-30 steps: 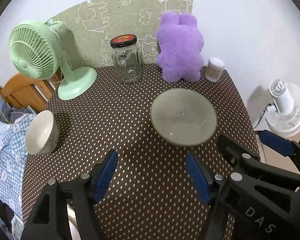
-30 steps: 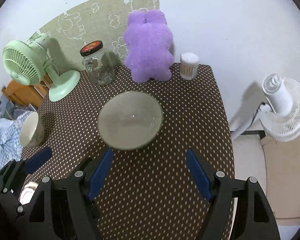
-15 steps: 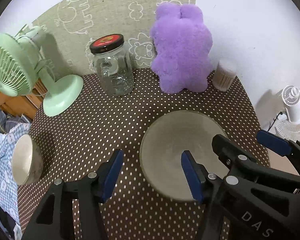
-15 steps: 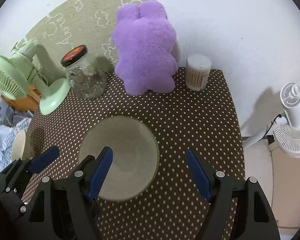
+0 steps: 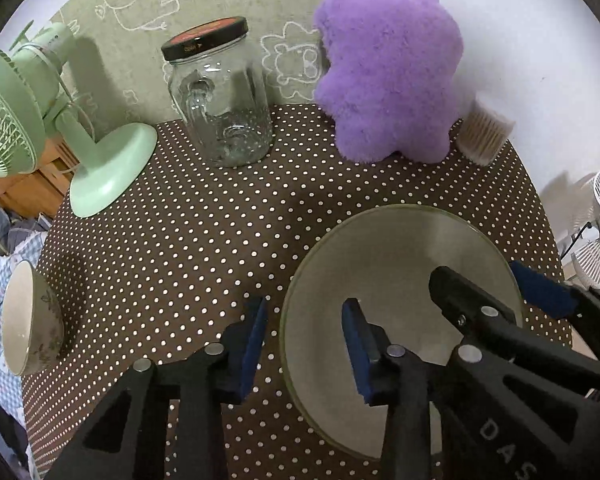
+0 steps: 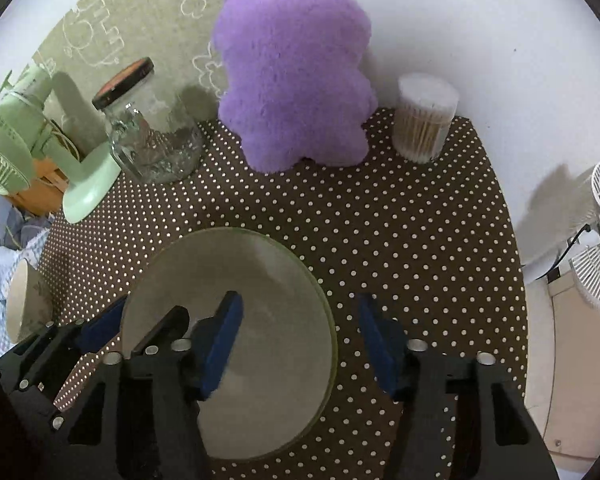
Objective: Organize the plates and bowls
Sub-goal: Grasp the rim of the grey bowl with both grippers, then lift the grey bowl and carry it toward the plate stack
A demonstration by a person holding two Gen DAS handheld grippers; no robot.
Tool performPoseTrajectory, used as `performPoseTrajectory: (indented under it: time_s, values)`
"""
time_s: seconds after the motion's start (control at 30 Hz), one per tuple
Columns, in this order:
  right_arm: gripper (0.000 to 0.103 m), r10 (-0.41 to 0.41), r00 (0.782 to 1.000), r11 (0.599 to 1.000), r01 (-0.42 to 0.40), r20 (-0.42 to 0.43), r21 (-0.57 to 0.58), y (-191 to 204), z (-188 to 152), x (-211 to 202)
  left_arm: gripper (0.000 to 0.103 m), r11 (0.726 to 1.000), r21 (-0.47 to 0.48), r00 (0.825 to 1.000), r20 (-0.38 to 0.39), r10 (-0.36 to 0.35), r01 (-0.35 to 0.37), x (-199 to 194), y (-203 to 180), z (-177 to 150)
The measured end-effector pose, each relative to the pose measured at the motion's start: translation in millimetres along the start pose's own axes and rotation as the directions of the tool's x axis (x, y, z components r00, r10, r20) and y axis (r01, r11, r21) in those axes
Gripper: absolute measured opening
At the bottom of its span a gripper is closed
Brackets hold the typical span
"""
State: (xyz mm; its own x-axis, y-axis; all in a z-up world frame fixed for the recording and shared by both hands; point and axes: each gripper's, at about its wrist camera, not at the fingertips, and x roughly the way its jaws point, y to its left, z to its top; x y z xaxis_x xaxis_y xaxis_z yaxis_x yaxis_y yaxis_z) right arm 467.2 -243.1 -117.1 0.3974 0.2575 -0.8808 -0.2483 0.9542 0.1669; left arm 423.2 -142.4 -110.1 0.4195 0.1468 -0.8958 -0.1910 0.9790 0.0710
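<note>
A: Grippers first, since they're nearest. The left gripper point(image 5: 304, 340) has its fingers spread wide across the left rim of the grey bowl point(image 5: 396, 256), one blue pad outside the wall and one inside. The right gripper point(image 6: 300, 340) does the same on the opposite rim, also spread wide, inner pad over the bowl's floor and outer pad over the tablecloth point(image 6: 400, 232).

B: So nothing is gripped?

A: Not that I can see; there's daylight between pads and rim on both sides. I'd judge that each gripper straddles the rim so that closing would pinch the wall, which suits a wide, shallow bowl needing support from two sides.

B: Where does the bowl sit?

A: On the dotted tablecloth, toward the near right part of the table. Well apart, at the left edge, the small bowl point(image 5: 28, 320) appears tipped on its side with its mouth facing outward, though the fisheye bends that edge, so I can't be sure.

B: And further back?

A: A green fan point(image 5: 100, 168), a glass jar point(image 5: 220, 100), a purple plush toy point(image 5: 388, 68) and a tub of cotton swabs point(image 6: 424, 120) stand in a row by the wall, clear of the work.
</note>
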Motion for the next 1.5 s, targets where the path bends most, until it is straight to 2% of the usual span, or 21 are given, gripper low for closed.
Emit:
performPoseTrajectory:
  time_s: [0.07, 0.13, 0.67, 1.1, 1.5]
  values:
    - [0.048, 0.003, 1.0, 1.0, -0.003, -0.015, -0.001, 1, 1, 6, 0.029, 1.0, 0.003, 1.0, -0.014, -0.006, 0.006, 6, -1, 0]
    - [0.041, 0.008, 1.0, 1.0, -0.008, -0.028, -0.002, 1, 2, 11, 0.026, 1.0, 0.002, 1.0, -0.022, -0.002, 0.002, 9, -2, 0]
    - [0.04, 0.015, 0.998, 1.0, -0.013, -0.061, 0.024, 0, -1, 8, 0.024, 1.0, -0.019, 0.998, -0.06, -0.016, 0.015, 10, 1, -4]
    - [0.04, -0.005, 0.999, 0.999, 0.007, -0.041, 0.047, 3, -25, -38, 0.024, 0.999, 0.002, 0.999, -0.035, -0.037, 0.037, -31, 1, -25]
    - [0.04, -0.014, 1.0, 0.997, 0.014, -0.003, 0.075, 28, -48, -95, 0.024, 0.999, 0.031, 0.999, 0.008, -0.045, 0.045, -87, 16, -51]
